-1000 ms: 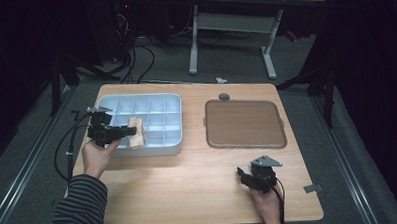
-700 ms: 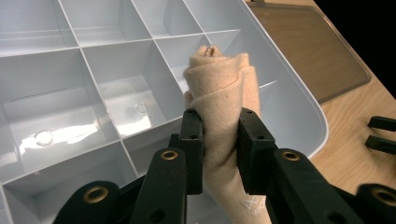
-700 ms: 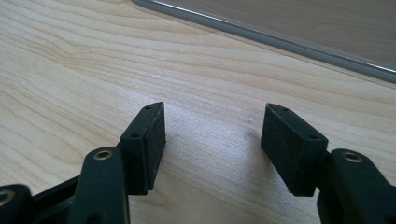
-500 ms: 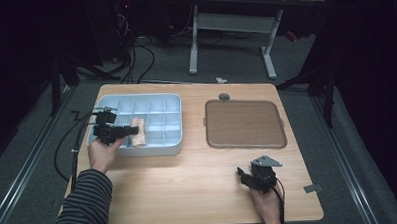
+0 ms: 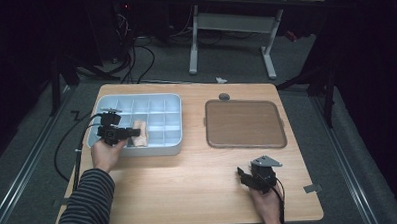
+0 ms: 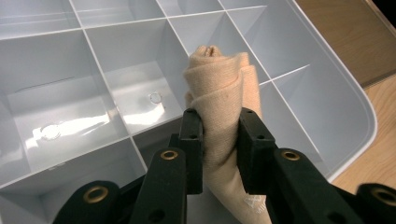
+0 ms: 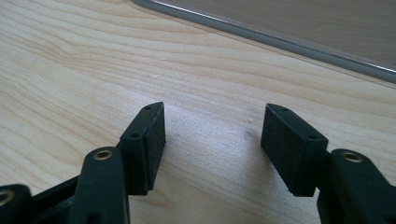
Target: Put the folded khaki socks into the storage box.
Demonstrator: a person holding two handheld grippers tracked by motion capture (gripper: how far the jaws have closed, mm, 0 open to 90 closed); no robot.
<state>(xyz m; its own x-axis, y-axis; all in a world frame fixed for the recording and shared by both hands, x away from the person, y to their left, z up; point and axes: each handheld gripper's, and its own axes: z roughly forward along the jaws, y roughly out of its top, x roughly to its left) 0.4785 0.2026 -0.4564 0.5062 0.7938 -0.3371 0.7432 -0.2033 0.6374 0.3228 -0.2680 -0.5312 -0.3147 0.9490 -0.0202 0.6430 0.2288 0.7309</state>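
Left gripper (image 6: 219, 130) clamped on rolled cloth (image 6: 224, 88), held above front compartments of divided tray (image 5: 175, 148), roll's far end over a divider. Right gripper (image 7: 212, 149) wide open, holding nothing, low over table (image 5: 189, 182).

I work in a lab-like recording room: my wooden table (image 5: 189, 182) stands on grey carpet under one bright light, the surroundings dark, with loose cables (image 5: 134, 59) on the floor and a metal-legged workbench (image 5: 231, 26) behind.
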